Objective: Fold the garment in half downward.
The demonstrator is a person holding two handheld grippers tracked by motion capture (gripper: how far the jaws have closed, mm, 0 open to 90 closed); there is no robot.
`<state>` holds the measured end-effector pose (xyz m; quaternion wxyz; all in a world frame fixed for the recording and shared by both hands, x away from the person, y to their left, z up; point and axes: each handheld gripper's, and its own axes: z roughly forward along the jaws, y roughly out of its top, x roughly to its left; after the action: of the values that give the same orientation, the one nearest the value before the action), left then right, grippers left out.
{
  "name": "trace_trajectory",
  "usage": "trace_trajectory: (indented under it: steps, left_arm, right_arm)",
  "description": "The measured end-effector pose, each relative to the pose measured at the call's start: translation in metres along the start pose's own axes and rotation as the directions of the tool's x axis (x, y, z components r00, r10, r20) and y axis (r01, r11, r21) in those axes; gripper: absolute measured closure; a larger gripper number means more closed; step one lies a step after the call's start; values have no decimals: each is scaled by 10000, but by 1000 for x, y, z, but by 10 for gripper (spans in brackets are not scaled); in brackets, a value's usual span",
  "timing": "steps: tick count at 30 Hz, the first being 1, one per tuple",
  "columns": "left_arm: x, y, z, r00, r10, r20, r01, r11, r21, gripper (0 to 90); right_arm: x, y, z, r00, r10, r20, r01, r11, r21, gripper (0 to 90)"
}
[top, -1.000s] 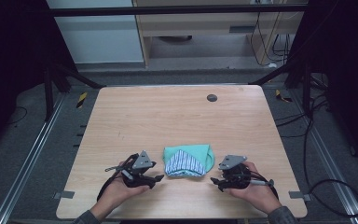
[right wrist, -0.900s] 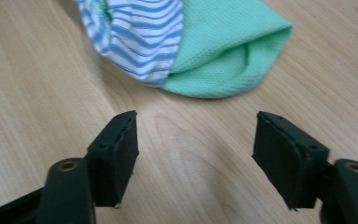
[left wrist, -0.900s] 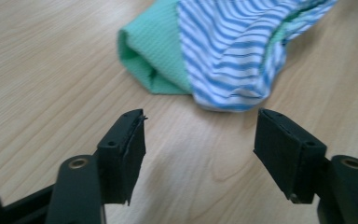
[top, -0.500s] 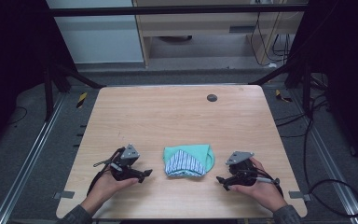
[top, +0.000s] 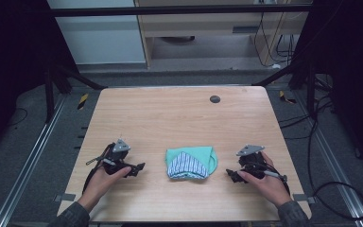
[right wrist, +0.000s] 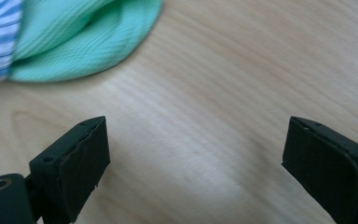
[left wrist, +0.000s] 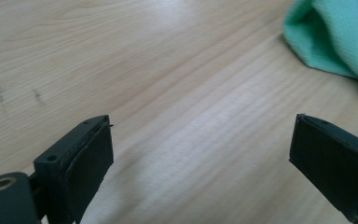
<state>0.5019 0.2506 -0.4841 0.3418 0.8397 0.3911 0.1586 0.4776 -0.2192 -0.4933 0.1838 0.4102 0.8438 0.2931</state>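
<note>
A folded cloth [top: 190,162], mint green with a blue-and-white striped panel, lies on the wooden table [top: 170,113] toward its near edge, well nearer than the small dark disc [top: 214,99] at the far side. The left gripper [top: 139,166] rests to the left of the cloth and the right gripper [top: 230,174] to its right, each apart from it, each with jaws spread wide and holding nothing. The cloth looks light, soft and limp, likely to sag and unfold when lifted. The rounded green fold on its right side, or a layered edge pinched through all plies, seems the safest hold.
</note>
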Motion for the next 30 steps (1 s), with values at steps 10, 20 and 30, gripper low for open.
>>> trace_trajectory:
  steps: [10, 20, 30]
  left_arm:
    - [26, -1, 12, 9950, -813, -586, 793, 9962, -370, 60]
    - [42, 5, 22, 9877, -1039, -1168, 999, 9942, -398, 63]
    - [55, 4, 31, 9757, -1514, -1584, 1409, 9871, -754, 80]
  right_arm:
    - [-15, 10, 13, 9987, 334, 395, -333, 9994, -39, 70]
    - [-30, 28, 27, 9861, 1299, 1034, -1246, 9906, -563, 68]
    - [-44, 29, 39, 9577, 2322, 1701, -2120, 9687, -1288, 74]
